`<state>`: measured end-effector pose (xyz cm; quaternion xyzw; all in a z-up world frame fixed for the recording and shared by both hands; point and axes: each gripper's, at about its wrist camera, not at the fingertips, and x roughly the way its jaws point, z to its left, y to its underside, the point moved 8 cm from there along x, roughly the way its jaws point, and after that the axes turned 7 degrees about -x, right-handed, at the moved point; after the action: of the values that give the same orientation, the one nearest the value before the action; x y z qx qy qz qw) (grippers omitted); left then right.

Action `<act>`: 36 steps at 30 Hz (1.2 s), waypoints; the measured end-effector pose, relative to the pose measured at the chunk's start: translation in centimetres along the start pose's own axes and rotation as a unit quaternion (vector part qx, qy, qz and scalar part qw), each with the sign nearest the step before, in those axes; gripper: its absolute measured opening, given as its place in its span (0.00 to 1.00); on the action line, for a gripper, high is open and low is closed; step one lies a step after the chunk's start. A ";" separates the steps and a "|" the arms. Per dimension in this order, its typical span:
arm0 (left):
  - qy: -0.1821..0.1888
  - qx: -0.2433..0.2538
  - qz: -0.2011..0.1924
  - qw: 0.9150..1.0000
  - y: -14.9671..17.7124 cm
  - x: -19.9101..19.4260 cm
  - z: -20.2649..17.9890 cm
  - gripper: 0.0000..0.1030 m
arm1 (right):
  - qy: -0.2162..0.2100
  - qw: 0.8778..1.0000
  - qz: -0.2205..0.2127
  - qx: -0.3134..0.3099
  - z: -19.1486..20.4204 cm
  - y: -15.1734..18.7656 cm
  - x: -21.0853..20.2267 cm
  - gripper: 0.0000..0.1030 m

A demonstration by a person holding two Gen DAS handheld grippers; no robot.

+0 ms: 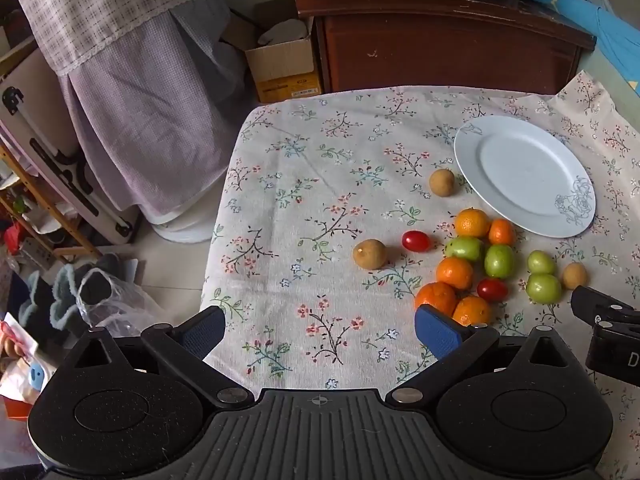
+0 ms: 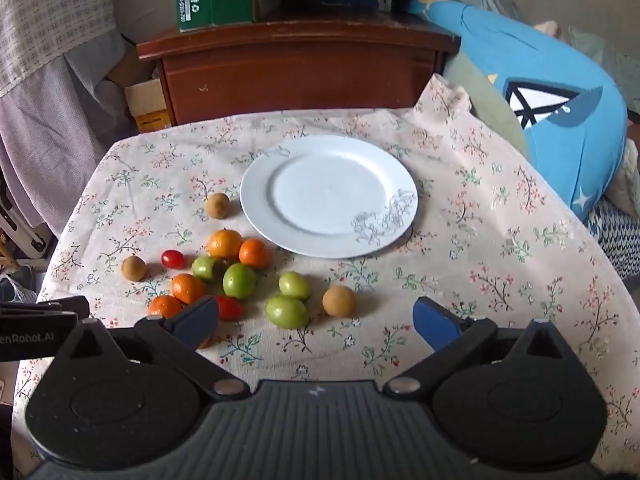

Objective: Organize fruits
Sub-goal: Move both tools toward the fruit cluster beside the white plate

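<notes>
A white plate (image 2: 256,200) (image 1: 468,160) lies empty on the floral tablecloth. In front of it and to its left lie loose fruits: several oranges (image 2: 224,243) (image 1: 472,222), several green fruits (image 2: 287,311) (image 1: 543,287), two red tomatoes (image 2: 172,258) (image 1: 415,241) and three brown round fruits (image 2: 339,300) (image 1: 369,254). My left gripper (image 1: 320,330) is open and empty, above the cloth to the left of the fruit pile. My right gripper (image 2: 316,322) is open and empty, just in front of the fruits, with a green fruit and a brown one beyond its fingers.
A dark wooden cabinet (image 2: 296,76) with boxes on top stands behind the table. A blue cushion (image 2: 552,92) lies at the right. A cloth-covered thing (image 1: 140,112), a cardboard box (image 1: 280,64) and floor clutter are at the left.
</notes>
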<state>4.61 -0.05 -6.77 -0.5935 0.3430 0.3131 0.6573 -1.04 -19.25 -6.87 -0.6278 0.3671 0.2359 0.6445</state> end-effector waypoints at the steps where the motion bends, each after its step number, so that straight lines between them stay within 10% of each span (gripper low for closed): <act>1: -0.001 0.001 0.004 1.000 0.1 0.2 -0.1 0.99 | 0.000 1.000 0.005 -0.004 0.2 0.2 0.2 0.99; 36: 0.008 0.011 0.016 1.000 1.2 1.3 -0.6 0.99 | 0.004 0.999 0.045 -0.022 1.5 1.2 2.1 0.99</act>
<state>4.31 -0.53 -8.52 -0.5837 0.3609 0.3149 0.6557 -0.37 -18.02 -9.34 -0.6258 0.3921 0.2698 0.6179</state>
